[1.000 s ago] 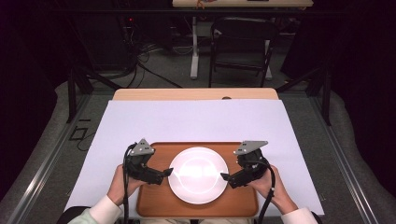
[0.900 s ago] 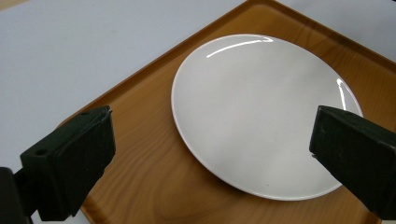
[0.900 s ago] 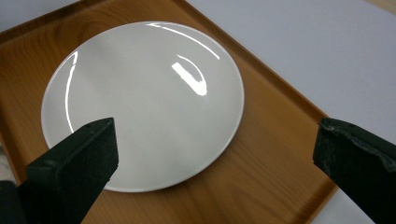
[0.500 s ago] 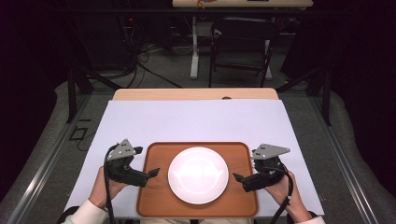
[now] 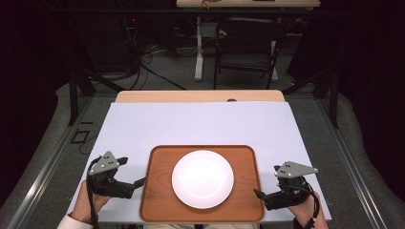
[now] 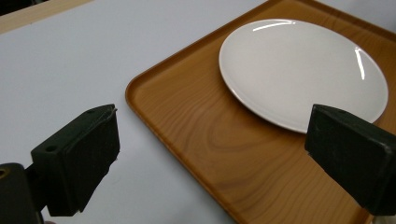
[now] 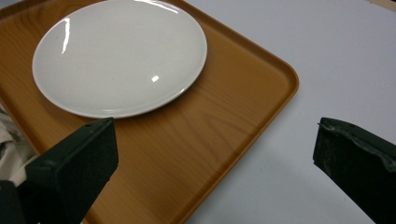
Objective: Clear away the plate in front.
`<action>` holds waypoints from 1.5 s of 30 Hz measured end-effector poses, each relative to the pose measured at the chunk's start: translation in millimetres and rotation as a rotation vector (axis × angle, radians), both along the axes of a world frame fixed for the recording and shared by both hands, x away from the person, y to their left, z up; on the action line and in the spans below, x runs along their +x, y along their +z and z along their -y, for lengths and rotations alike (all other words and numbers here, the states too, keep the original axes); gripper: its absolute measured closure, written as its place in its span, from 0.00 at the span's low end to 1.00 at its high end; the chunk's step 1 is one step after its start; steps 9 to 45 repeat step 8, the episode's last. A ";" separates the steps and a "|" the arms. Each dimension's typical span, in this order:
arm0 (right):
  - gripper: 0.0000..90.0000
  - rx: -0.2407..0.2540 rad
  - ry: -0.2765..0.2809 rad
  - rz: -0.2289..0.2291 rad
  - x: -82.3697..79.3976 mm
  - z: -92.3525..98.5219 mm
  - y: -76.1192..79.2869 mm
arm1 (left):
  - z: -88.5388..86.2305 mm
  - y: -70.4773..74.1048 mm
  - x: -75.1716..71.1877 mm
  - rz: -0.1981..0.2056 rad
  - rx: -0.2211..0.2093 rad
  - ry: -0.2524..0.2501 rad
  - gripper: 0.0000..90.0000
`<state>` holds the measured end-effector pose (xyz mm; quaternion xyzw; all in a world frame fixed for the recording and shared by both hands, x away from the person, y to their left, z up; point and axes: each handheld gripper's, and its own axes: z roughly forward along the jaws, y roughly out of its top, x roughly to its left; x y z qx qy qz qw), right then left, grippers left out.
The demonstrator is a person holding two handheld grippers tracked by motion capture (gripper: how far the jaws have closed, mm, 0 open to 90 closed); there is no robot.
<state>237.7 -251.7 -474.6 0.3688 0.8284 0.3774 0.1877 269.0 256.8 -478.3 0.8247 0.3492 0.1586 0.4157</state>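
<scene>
A round white plate (image 5: 202, 179) lies in the middle of a brown wooden tray (image 5: 157, 191) near the table's front edge. My left gripper (image 5: 138, 183) is just off the tray's left edge, open, its jaws pointing at the tray. My right gripper (image 5: 258, 194) is at the tray's right front corner, open as well. In the left gripper view the jaws (image 6: 215, 149) stand wide apart over the tray's rim (image 6: 154, 126), with the plate (image 6: 303, 70) beyond. The right gripper view has wide jaws (image 7: 217, 154) over the tray's corner (image 7: 280, 84), and the plate (image 7: 121, 56) is farther off.
A white sheet (image 5: 200, 124) covers the table, with a strip of bare wood (image 5: 200, 96) at the far edge. Beyond the table stand a chair (image 5: 246, 43) and desk legs (image 5: 198, 52), with cables on the floor.
Both grippers have drawn outward from the plate's sides, the left past the tray's left edge and the right to its right front corner. Plate and tray have stayed put.
</scene>
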 end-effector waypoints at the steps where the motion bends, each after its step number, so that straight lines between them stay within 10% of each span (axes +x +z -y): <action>1: 0.00 -0.005 -0.010 -0.006 -1.9 2.4 -1.2 | -1.6 -2.0 -0.6 -0.004 -0.003 0.004 0.03; 45: 0.00 -0.002 -0.035 -0.044 -1.1 8.0 -4.9 | -2.7 -11.0 2.7 -0.021 0.038 0.020 0.03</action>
